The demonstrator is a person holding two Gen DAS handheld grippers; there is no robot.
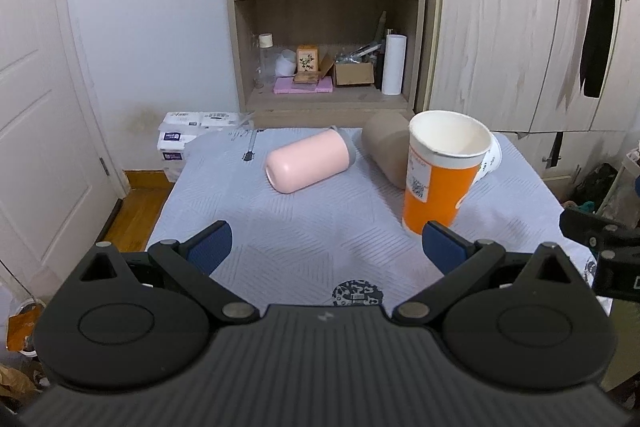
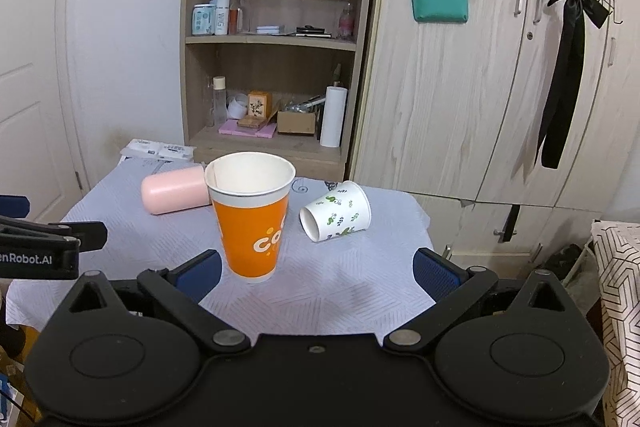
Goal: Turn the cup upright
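An orange paper cup (image 1: 438,173) (image 2: 252,219) stands upright on the table, mouth up. A pink cup (image 1: 310,159) (image 2: 174,193) lies on its side behind it to the left. A tan cup (image 1: 386,147) lies on its side in the left wrist view. A white leaf-print paper cup (image 2: 336,211) lies on its side right of the orange cup; only its edge (image 1: 492,157) shows in the left wrist view. My left gripper (image 1: 326,247) is open and empty, in front of the cups. My right gripper (image 2: 318,273) is open and empty, just in front of the orange cup.
The table has a pale grey-blue cloth (image 1: 300,227) (image 2: 340,287). A wooden shelf unit (image 1: 326,11) and wardrobe doors (image 2: 460,107) stand behind it. Tissue packs (image 1: 192,131) sit at the table's far left. The other gripper's body (image 2: 44,243) shows at the left edge.
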